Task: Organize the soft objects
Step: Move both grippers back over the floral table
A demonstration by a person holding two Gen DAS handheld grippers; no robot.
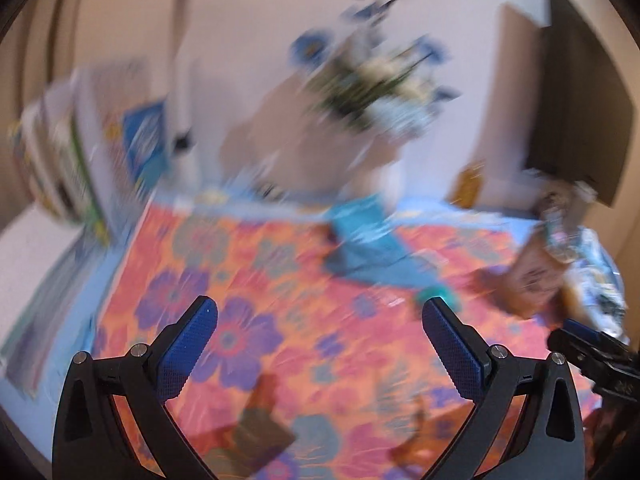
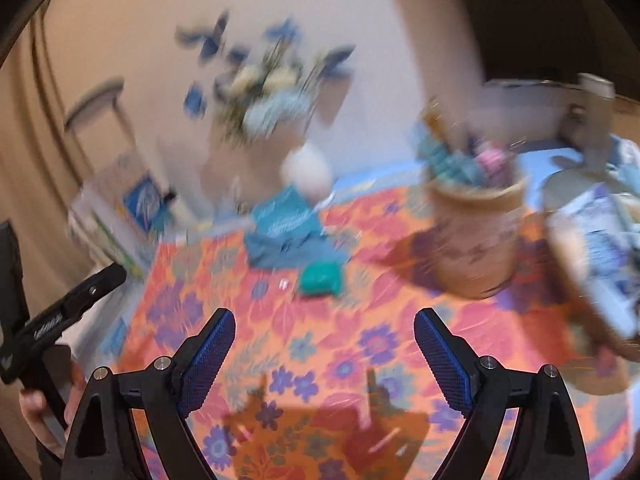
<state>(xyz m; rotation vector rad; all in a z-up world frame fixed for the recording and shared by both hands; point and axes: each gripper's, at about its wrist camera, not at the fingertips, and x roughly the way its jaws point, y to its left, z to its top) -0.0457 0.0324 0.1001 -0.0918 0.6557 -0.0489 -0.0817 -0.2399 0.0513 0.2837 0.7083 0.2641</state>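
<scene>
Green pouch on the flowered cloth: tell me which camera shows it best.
The right wrist view. There the green pouch lies whole, though blurred, on the cloth just in front of the blue fabric. In the left wrist view only a sliver of it shows, behind a finger.

A pale pinkish wall (image 1: 248, 20) stands behind the desk (image 1: 256, 280), which is covered by a floral cloth in orange, pink and purple with a light blue border. Blue butterfly decorations (image 2: 212, 44) are on the wall. A white lamp stem (image 1: 182, 80) rises at the left. Everything is motion-blurred; a beige curtain (image 2: 28, 120) hangs at the left edge.
</scene>
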